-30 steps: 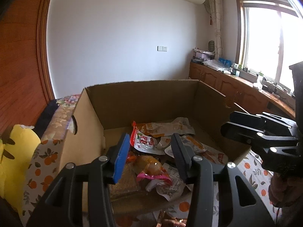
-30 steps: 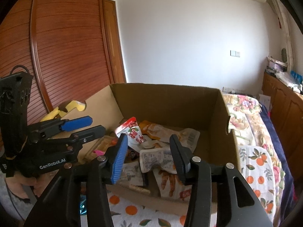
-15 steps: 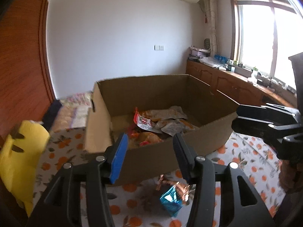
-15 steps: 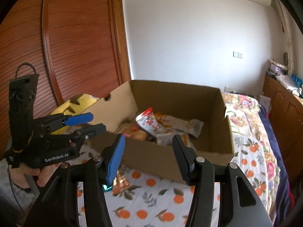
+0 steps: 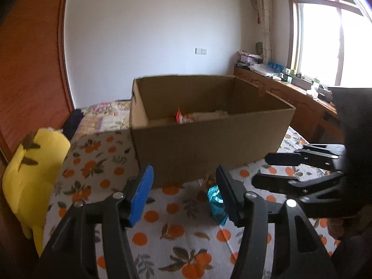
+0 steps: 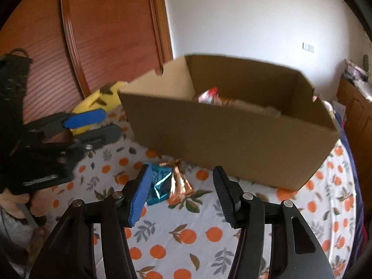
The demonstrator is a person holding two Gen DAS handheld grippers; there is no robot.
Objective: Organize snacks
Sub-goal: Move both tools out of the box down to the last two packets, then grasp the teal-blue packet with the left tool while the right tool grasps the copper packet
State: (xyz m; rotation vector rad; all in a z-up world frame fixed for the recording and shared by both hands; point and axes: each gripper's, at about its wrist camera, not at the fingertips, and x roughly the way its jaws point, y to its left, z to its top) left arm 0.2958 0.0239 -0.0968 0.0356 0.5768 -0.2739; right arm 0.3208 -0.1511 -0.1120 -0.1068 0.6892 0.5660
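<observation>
A brown cardboard box [image 5: 209, 148] [image 6: 232, 144] stands on the orange-print bedspread and holds several snack packets; a red-and-white one [image 5: 180, 117] [image 6: 208, 96] shows over the rim. A blue foil snack [image 5: 216, 201] [image 6: 160, 182] and a copper foil snack [image 6: 180, 181] lie on the spread in front of the box. My left gripper [image 5: 184, 193] is open and empty, just left of the blue snack; it also shows in the right wrist view [image 6: 97, 125]. My right gripper [image 6: 181, 193] is open and empty above the two foil snacks; it also shows in the left wrist view [image 5: 262, 169].
A yellow plush toy [image 5: 30, 174] [image 6: 97, 102] lies at the left of the bed. A wooden wardrobe [image 6: 93, 34] stands behind it. A wooden counter [image 5: 290, 97] with clutter runs under the window at the right.
Both grippers have pulled back from over the box and dropped lower. The box now stands farther off and the two foil snacks on the spread have come into view.
</observation>
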